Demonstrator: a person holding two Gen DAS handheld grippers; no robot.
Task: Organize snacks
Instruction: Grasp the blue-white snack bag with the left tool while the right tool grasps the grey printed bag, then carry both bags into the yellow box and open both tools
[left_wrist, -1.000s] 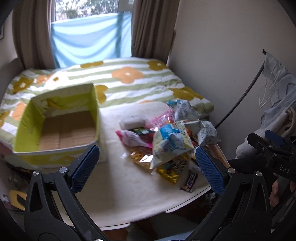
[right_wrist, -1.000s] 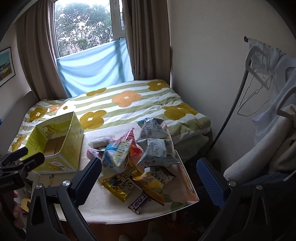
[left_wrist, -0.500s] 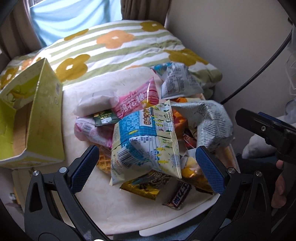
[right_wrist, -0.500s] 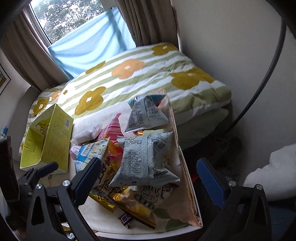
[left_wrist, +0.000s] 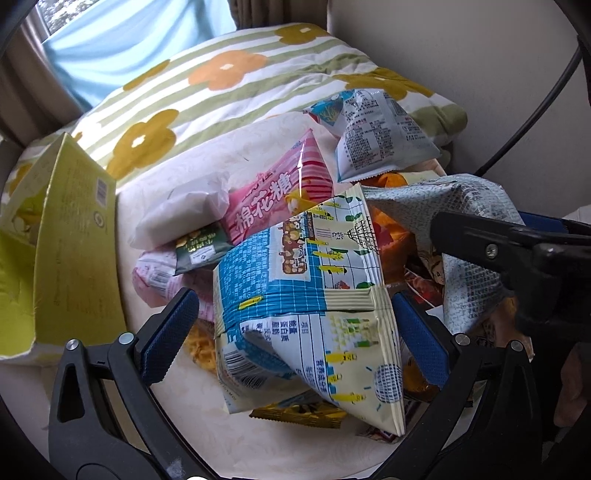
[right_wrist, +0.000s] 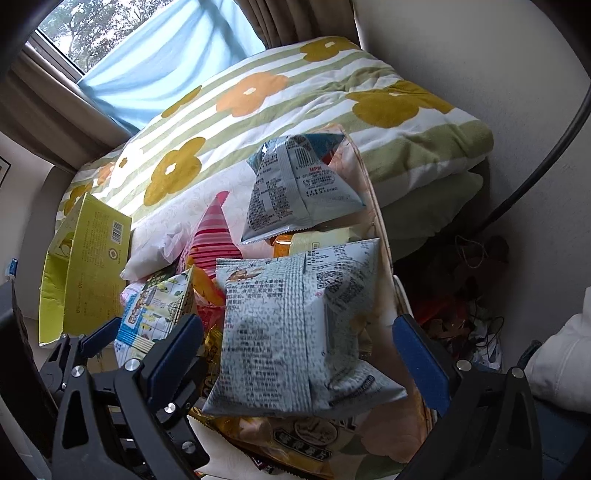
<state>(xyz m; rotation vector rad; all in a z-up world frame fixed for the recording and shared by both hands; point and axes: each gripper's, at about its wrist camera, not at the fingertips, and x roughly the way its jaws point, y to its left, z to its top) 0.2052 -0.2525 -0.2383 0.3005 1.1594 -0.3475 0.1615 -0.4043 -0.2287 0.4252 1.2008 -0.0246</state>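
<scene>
A pile of snack bags lies on a small white table (left_wrist: 110, 417). My left gripper (left_wrist: 295, 336) is open, its blue pads on either side of a blue-and-cream bag (left_wrist: 303, 295) on top of the pile. My right gripper (right_wrist: 301, 343) is open around a grey printed bag (right_wrist: 295, 325), which also shows in the left wrist view (left_wrist: 476, 236). A pink striped bag (left_wrist: 277, 199), a white bag (left_wrist: 184, 210) and another grey bag (left_wrist: 376, 133) lie behind. An open yellow-green box (left_wrist: 70, 251) stands at the left.
A bed with a flowered green-striped cover (right_wrist: 295, 96) runs behind the table. A wall (right_wrist: 480, 55) and a black cable (right_wrist: 535, 177) are on the right. The table's right edge (right_wrist: 402, 295) drops to clutter on the floor (right_wrist: 461, 295).
Both grippers have moved down and forward to the pile. Each open gripper now has a bag between its pads. The bags have not moved.
</scene>
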